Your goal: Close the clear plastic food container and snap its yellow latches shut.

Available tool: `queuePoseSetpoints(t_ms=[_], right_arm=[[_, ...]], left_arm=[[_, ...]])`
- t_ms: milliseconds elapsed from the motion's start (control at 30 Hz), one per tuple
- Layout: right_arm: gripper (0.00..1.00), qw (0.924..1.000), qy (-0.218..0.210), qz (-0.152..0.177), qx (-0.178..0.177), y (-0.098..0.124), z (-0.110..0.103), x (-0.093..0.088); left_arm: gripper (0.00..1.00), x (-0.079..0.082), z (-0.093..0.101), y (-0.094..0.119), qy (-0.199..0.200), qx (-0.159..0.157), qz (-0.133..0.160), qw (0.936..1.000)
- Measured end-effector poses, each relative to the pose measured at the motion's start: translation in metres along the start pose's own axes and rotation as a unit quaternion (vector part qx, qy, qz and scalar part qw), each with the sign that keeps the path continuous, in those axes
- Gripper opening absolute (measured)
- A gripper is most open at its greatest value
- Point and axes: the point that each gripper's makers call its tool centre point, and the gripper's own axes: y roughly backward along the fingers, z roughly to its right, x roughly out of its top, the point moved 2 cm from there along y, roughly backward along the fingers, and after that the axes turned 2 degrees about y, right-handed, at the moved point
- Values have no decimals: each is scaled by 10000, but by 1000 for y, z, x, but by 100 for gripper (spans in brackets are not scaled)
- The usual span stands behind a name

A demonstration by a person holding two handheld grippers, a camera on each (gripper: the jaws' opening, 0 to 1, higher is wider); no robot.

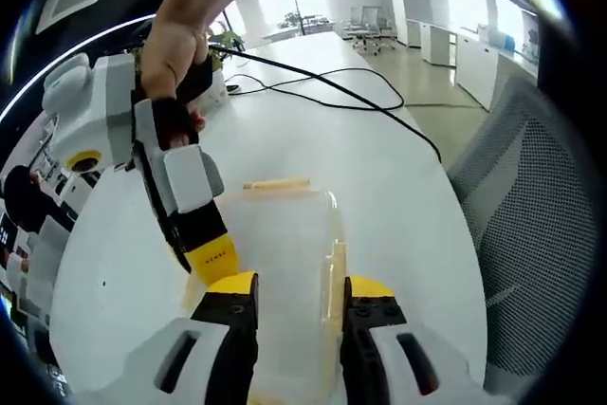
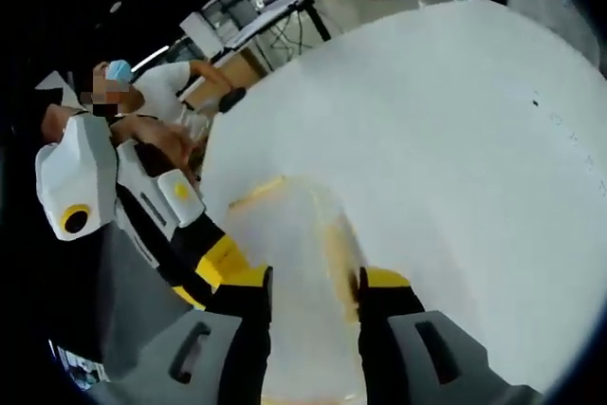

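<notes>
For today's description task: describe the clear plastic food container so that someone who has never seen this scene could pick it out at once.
Find the large white table with a black cable trailing across it. The clear plastic food container sits on it near the edge, between the two grippers' yellow-tipped jaws. It is the see-through box with pale yellow latches along its sides.

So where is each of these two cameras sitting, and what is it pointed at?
Left gripper view: rides on the left gripper, looking along its jaws at the clear plastic food container on the white table; a hand holds the right gripper.
Right gripper view: rides on the right gripper, facing the same container; the left gripper enters from the left.
Shared: container, table, and each other's gripper.
</notes>
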Motion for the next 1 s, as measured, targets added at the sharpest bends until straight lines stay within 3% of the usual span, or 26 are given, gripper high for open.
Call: queuePoseSetpoints(t_ms=[200, 500, 1000], right_arm=[[34, 9998, 39, 168, -99, 4, -1, 0], [38, 9989, 82, 309, -343, 14, -3, 2], [43, 9943, 337, 480, -887, 39, -15, 0]], left_arm=[[28, 1, -1, 3, 33, -84, 88, 9999], [30, 0, -3, 10, 419, -122, 103, 9990], [37, 1, -19, 37, 827, 252, 335, 9957]])
